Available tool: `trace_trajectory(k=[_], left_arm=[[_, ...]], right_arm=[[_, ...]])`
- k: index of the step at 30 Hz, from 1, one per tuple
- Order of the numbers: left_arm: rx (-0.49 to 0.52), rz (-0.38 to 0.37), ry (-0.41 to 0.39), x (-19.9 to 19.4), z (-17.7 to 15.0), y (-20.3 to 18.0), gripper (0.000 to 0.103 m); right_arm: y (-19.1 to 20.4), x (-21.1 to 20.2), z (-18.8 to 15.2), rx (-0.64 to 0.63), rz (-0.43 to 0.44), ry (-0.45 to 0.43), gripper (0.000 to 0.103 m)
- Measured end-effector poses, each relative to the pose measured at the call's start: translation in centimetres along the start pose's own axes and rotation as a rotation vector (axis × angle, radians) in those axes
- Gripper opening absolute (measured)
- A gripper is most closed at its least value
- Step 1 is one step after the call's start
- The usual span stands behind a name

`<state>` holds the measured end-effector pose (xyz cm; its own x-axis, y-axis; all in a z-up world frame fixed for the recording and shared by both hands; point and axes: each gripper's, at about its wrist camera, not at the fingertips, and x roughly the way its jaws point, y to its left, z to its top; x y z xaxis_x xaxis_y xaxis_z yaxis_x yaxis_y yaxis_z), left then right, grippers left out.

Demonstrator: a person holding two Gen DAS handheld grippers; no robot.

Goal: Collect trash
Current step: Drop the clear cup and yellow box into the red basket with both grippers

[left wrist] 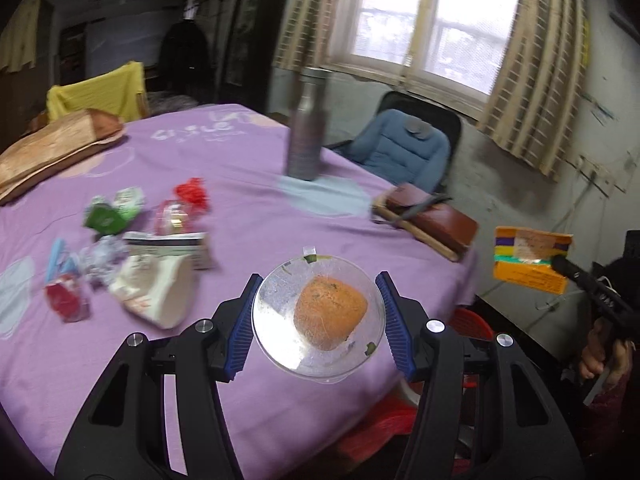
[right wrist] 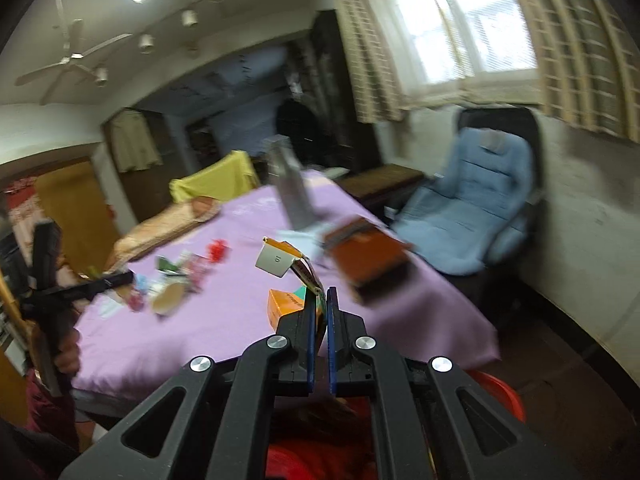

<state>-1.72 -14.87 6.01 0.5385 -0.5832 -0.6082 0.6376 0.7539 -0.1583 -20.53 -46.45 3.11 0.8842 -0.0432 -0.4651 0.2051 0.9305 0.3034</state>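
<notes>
My left gripper (left wrist: 318,322) is shut on a clear plastic cup lid (left wrist: 280,312) with an orange-brown bun (left wrist: 330,312) behind it, held above the purple-covered table's (left wrist: 240,160) near edge. My right gripper (right wrist: 320,300) is shut on an orange cardboard box (right wrist: 286,306) with an open white flap (right wrist: 276,262); this box also shows in the left wrist view (left wrist: 530,258), held off the table's right side. Several pieces of trash lie on the table: a white paper cup (left wrist: 156,294), green wrapper (left wrist: 112,210), red wrappers (left wrist: 192,194) and crumpled foil (left wrist: 102,258).
A metal bottle (left wrist: 306,128) stands at the table's far side. A brown case (left wrist: 432,216) lies at its right edge. A red bin (right wrist: 496,396) sits on the floor below the grippers. A blue-cushioned chair (left wrist: 404,148) stands by the window. A brown cushion (left wrist: 56,148) lies far left.
</notes>
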Motion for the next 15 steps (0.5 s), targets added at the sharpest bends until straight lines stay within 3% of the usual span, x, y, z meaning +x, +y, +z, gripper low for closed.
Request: trace_trajectory(k=[6, 7, 9, 10, 15], left_arm=[[0.069, -0.096, 0.070, 3.7, 0.2, -5.3, 0.056], [0.087, -0.113, 0.086, 4.6, 0.2, -6.5, 0.056], [0.109, -0.139, 0.110, 5.9, 0.3, -8.2, 0.056], [0.122, -0.155, 0.124, 6.6, 0.3, -9.2, 0.056], [0.209, -0.235, 0.196, 10.3, 0.1, -14.5, 0.056]], right_arm=[[-6.4, 1.8, -4.5, 0.069, -0.172, 0.131, 0.006], [-7.2, 2.7, -5.4, 0.068, -0.202, 0.167, 0.009], [-9.0, 4.6, -7.2, 0.102, -0.238, 0.238, 0.028], [-9.7, 4.9, -7.8, 0.127, -0.236, 0.242, 0.048], [-11.9, 2.7, -7.7, 0.178, -0.261, 0.154, 0.049]])
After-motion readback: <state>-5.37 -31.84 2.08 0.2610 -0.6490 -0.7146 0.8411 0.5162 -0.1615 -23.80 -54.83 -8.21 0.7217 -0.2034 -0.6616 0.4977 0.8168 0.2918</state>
